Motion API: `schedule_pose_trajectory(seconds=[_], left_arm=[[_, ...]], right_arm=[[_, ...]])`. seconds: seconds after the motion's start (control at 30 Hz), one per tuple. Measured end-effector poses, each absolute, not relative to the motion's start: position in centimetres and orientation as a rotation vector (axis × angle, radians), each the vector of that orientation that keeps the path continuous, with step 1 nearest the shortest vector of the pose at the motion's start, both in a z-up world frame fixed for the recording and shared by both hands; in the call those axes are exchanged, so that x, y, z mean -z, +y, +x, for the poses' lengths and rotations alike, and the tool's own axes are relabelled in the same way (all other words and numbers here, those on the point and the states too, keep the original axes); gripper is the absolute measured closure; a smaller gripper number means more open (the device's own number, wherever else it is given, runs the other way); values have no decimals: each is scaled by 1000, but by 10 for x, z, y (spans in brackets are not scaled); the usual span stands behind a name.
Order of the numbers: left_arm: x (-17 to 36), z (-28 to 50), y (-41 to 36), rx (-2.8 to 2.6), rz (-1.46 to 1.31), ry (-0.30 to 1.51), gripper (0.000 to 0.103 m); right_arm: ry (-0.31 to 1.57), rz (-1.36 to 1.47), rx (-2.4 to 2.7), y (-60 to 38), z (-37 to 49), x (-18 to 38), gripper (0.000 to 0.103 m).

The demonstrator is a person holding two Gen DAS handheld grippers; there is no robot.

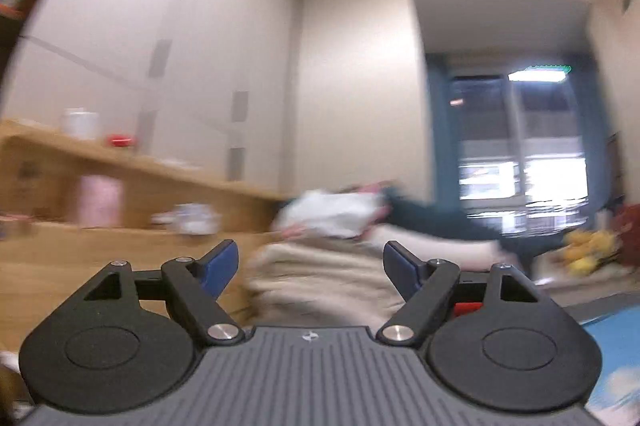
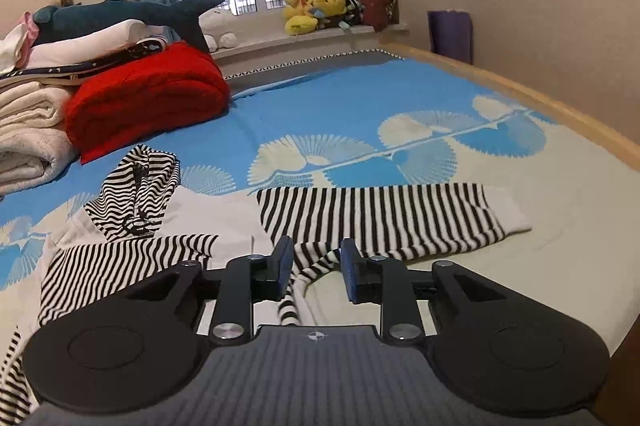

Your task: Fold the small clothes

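While right gripper [image 2: 316, 268] straddles it, striped garment [image 2: 376, 218] lies flat.

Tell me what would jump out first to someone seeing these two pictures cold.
The black-and-white striped garment spread on the blue patterned bedspread grabs the eye first, with the right gripper low over it, a fold of striped cloth between its parted fingers. Next comes the bright red folded blanket at the left beside a pile of linens. In the blurred left wrist view, the left gripper is wide open and aimed at the room.
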State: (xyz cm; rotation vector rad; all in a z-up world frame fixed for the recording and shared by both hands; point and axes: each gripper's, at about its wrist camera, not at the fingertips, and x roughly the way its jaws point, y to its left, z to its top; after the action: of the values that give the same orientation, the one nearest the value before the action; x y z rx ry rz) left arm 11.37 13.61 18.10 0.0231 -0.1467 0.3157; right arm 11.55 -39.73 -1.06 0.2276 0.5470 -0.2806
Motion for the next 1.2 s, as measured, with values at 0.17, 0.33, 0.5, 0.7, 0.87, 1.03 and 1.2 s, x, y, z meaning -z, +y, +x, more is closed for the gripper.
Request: schedule_pose_trajectory(seconds=[0.17,0.33,0.5,0.7,0.87,1.03,1.2], left_arm=[[-225,159,34,-102,-38,-64,18],[-224,187,-30,18,-46,122,18],[-184,191,-63,110,-6,242,18],[-105,178,-61,230,125,366,58],[-26,196,-50,289,149,490,70],[47,222,-45,328,167,550,70],[82,276,-44,287,100,799,70]], right_arm=[[542,215,279,-410,106,10,69],[530,206,286,-425,97,9,68],[528,194,291,-438,89,10,68],[553,296,336,-465,87,15,69],[582,426,389,-493,97,26,85],[600,565,488,-524,114,44,84],[612,750,583,-560,129,71,84]])
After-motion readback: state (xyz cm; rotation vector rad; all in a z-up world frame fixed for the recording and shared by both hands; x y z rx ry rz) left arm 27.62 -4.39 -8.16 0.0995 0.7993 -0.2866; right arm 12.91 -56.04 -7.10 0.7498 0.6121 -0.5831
